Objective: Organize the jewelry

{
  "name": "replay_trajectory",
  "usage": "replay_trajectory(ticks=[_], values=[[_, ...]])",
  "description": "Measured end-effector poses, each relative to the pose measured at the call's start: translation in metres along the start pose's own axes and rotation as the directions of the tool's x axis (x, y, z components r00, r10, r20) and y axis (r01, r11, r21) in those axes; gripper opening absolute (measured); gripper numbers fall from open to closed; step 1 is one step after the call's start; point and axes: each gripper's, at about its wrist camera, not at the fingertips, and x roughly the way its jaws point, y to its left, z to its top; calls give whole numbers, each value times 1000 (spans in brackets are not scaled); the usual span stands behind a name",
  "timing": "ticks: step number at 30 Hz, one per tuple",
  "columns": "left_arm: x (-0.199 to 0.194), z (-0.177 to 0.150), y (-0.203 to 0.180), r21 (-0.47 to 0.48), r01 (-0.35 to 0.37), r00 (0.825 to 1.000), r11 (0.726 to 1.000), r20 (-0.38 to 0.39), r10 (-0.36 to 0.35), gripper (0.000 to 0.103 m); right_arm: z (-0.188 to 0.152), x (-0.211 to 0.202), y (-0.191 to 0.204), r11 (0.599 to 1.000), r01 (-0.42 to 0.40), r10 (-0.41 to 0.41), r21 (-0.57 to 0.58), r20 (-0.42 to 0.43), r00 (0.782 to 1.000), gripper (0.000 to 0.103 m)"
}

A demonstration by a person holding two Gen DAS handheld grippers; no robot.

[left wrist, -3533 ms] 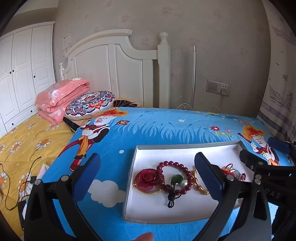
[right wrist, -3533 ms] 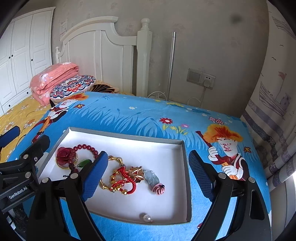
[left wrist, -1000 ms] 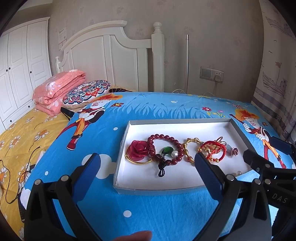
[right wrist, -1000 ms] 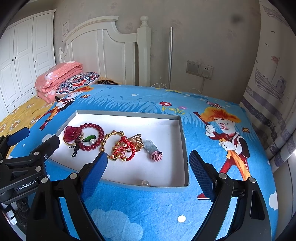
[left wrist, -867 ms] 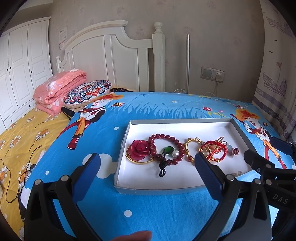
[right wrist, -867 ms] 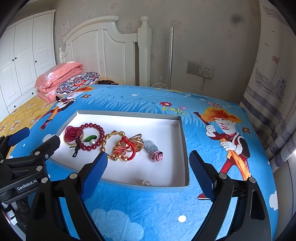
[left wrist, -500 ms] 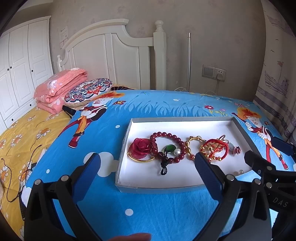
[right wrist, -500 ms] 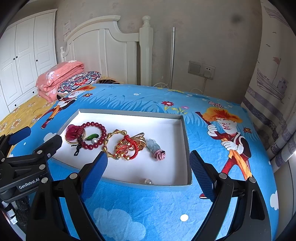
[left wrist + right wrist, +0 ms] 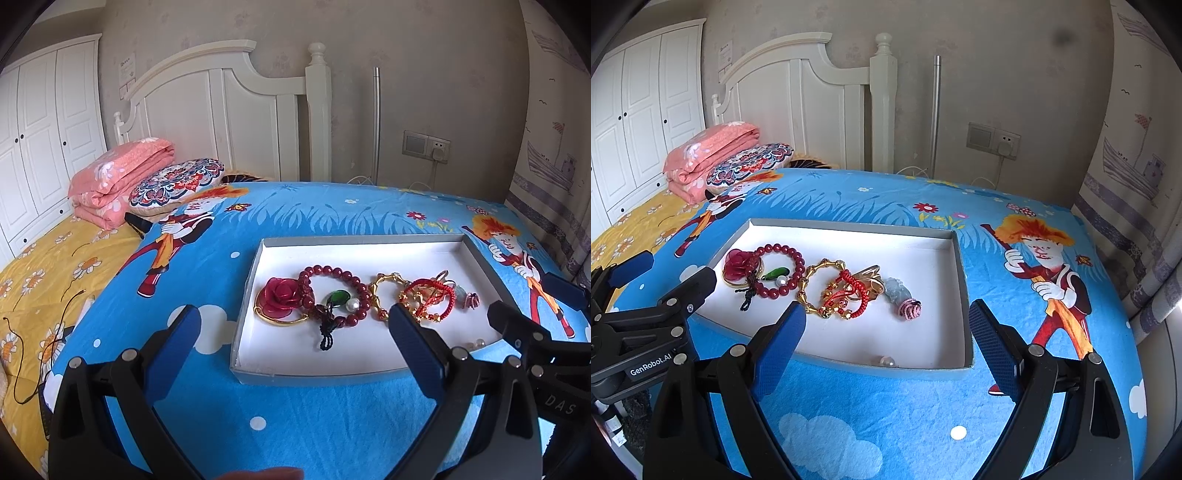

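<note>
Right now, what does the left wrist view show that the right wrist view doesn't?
Only the left wrist view shows the black cable on the yellow sheet. Only the right wrist view shows the pale jade pendant clearly. Both show the white tray, the red bead bracelet, the rose brooch, and both grippers, left gripper and right gripper, open and empty.

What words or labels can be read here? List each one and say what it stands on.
"GenRobot.AI": white lettering on the black body of the left gripper, seen in the right wrist view.
"DAS": partly cut-off white lettering on the black body of the right gripper, seen in the left wrist view.
White paper notice on the wall beside the white headboard: print too small to read.
</note>
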Motion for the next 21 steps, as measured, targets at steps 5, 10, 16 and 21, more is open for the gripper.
replay_trajectory(ticks=[5,10,16,21], values=[[-1,1,-3,8,-10,1000,1000,3,10,98,0,0,0,1000,0,0,0,0,1000,84],[0,0,-3,9,-6,1000,1000,-1,6,98,0,0,0,1000,1,-1,0,0,1000,84],[0,-1,-7,26,-33,999,999,5,33,98,-1,0,0,1000,0,0,0,0,1000,84],[1,-1,-5,8,-1,1000,1000,-2,1,98,-1,0,-1,1000,0,0,0,0,1000,84]])
